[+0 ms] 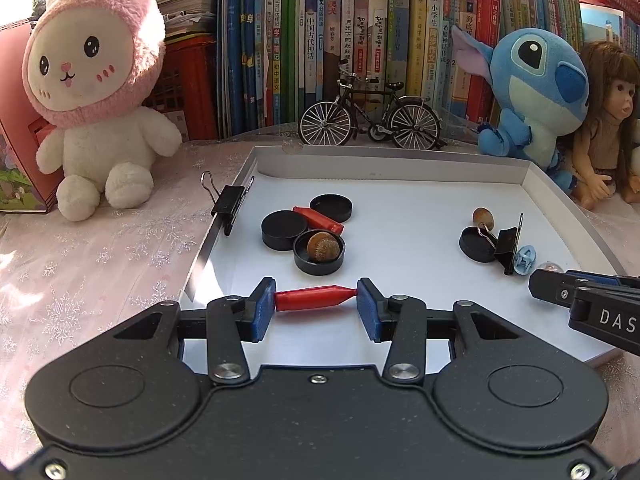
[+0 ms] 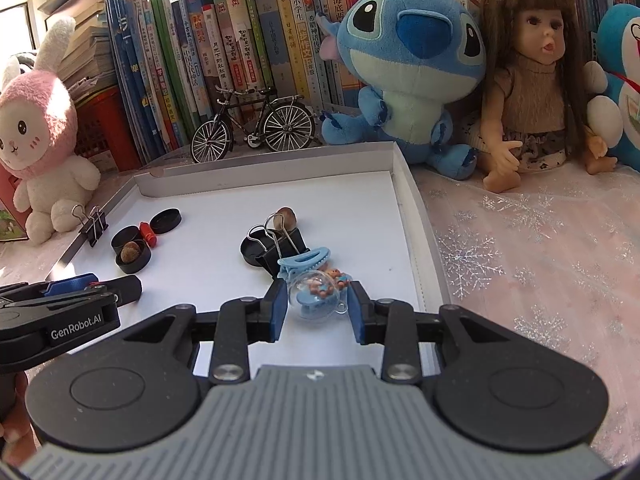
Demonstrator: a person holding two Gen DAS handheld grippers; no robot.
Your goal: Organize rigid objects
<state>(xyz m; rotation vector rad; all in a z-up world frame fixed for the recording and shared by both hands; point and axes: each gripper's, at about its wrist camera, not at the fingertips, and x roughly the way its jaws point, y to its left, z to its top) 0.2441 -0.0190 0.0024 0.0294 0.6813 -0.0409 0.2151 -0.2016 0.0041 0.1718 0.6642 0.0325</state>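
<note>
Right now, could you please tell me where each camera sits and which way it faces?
Left wrist view: sits on the left gripper, looking forward and down into the white tray toward the bookshelf; its own fingers clamp a red crayon-shaped piece, and the right gripper pokes in at the right edge.
Right wrist view: sits on the right gripper, facing the same way from further right; its fingers bracket a clear ball charm, and the left gripper enters at left.
Shared: tray, toy bicycle, blue plush.
</note>
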